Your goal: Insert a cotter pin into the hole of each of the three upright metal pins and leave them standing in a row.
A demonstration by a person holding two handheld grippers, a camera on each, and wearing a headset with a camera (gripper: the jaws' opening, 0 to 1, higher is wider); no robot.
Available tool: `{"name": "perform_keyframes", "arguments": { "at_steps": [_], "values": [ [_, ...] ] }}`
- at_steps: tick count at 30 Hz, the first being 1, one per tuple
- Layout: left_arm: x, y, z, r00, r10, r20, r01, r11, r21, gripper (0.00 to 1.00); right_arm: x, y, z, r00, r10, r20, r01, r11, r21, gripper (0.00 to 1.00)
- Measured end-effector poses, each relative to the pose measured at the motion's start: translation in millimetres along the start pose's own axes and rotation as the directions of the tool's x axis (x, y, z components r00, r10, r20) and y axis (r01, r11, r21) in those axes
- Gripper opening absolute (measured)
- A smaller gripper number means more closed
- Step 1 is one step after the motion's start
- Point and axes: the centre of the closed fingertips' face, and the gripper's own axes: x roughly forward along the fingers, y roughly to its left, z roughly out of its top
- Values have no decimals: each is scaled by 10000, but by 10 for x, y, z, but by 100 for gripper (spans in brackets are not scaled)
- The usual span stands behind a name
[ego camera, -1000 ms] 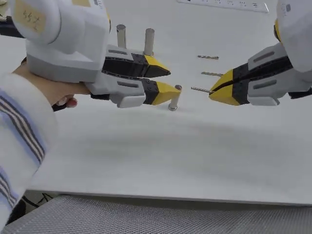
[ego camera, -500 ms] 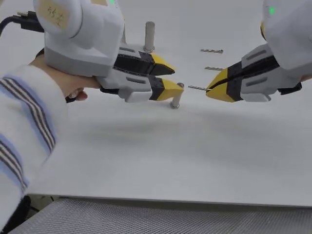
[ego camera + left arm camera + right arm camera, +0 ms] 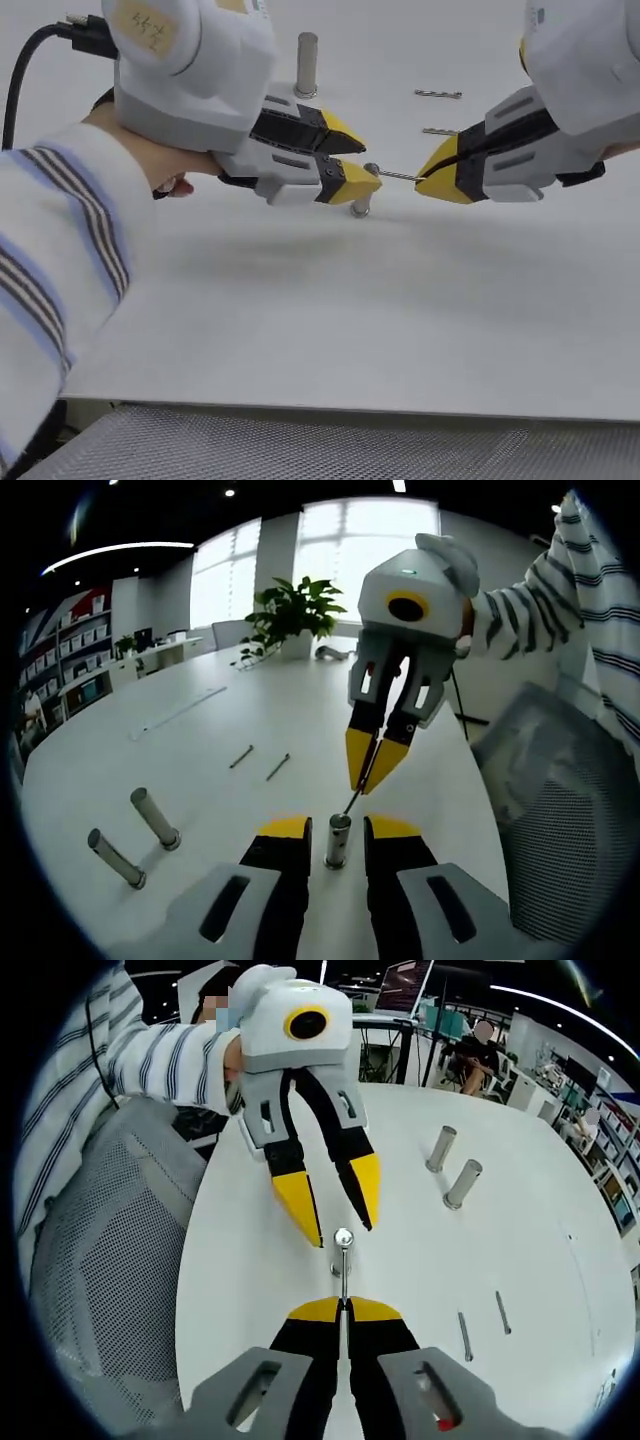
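The white surface (image 3: 300, 320) carries the work. The left tool (image 3: 362, 165) has its jaws spread either side of an upright metal pin (image 3: 339, 842), seemingly without touching it. The right tool (image 3: 425, 182) pinches a cotter pin (image 3: 398, 176), whose tip reaches the metal pin's top. Two spare cotter pins (image 3: 438, 94) lie beyond.

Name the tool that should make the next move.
Right. The right tool grips a cotter pin with its tip at the top of the metal pin; the left tool, open, only brackets that pin.

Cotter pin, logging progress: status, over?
Right gripper shut on cotter pin, tip at head of near metal pin. Left gripper open, jaws straddling that pin. Nothing between.
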Motion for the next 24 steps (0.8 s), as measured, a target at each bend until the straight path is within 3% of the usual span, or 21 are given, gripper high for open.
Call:
{"name": "perform_keyframes", "arguments": {
  "at_steps": [6, 24],
  "values": [
    [62, 30, -5, 9999, -145, 3, 145, 9999, -24, 6, 15, 10, 8, 10000, 64, 38, -64, 10000, 31, 0],
    [96, 18, -23, 9999, -151, -51, 151, 9999, 34, 5, 85, 44, 128, 9994, 135, 320, -136, 9999, 56, 0]
  ]
}}
